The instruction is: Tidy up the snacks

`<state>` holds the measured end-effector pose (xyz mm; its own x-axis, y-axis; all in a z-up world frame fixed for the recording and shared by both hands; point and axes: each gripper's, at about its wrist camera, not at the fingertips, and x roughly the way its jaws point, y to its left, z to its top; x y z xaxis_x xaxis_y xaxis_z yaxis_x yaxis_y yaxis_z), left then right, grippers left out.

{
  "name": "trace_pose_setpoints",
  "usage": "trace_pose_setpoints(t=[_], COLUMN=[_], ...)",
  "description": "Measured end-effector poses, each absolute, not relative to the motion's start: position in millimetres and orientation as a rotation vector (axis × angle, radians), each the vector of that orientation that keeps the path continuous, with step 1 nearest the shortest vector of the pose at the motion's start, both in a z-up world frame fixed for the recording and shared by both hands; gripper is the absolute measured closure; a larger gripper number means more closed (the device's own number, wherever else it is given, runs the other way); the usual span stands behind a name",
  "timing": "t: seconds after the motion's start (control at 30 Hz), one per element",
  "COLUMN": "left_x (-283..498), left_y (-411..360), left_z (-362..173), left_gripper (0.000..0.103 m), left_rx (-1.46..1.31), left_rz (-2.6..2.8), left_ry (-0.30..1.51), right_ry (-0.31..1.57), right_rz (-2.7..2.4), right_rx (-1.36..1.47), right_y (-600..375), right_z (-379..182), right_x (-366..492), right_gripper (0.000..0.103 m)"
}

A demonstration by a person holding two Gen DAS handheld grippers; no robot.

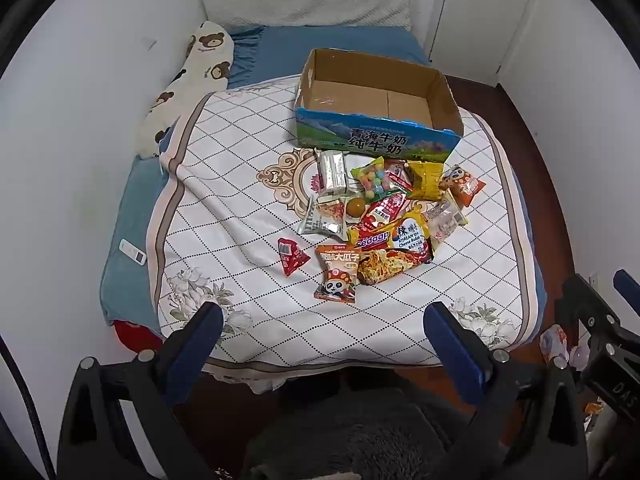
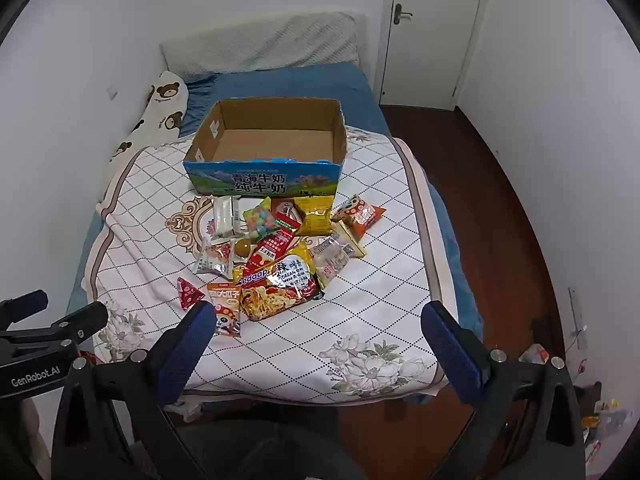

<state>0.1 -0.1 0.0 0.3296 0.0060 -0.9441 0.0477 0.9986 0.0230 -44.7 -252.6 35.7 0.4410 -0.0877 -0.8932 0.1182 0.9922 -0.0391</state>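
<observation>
An empty cardboard milk box [image 1: 444, 98] [image 2: 340, 136] with a blue and green printed front stands on the quilted bed cover. In front of it lies a heap of several snack packs, among them a noodle packet [image 1: 394, 254] [image 2: 280, 290], a panda seed packet [image 1: 338, 276] [image 2: 226, 306], a red triangular pack [image 1: 292, 258] [image 2: 188, 292] and a yellow bag [image 1: 424, 180] [image 2: 316, 214]. My left gripper [image 1: 323, 316] hangs open above the bed's near edge, nothing between its fingers. My right gripper [image 2: 318, 316] is open too, its left finger over the panda packet.
A white quilt [image 1: 240, 208] covers a blue bed, with a bear-print pillow [image 1: 200, 68] at the far left and a remote [image 1: 133, 251] on the left edge. A white door [image 2: 432, 28] and dark wood floor [image 2: 500, 208] lie to the right. Small clutter sits on the floor.
</observation>
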Motion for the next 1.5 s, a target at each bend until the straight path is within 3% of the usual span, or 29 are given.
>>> trace_pose_setpoints(t=[1.5], left_x=[-13.7], left_y=[10.4], left_z=[1.4], left_gripper=[0.0], left_rx=[0.032], left_rz=[-0.02], left_ry=[1.226], right_ry=[1.102], right_rz=[-0.09], right_rx=[0.046], right_y=[-245.6], right_z=[36.7], right_x=[-56.0], right_gripper=[0.0])
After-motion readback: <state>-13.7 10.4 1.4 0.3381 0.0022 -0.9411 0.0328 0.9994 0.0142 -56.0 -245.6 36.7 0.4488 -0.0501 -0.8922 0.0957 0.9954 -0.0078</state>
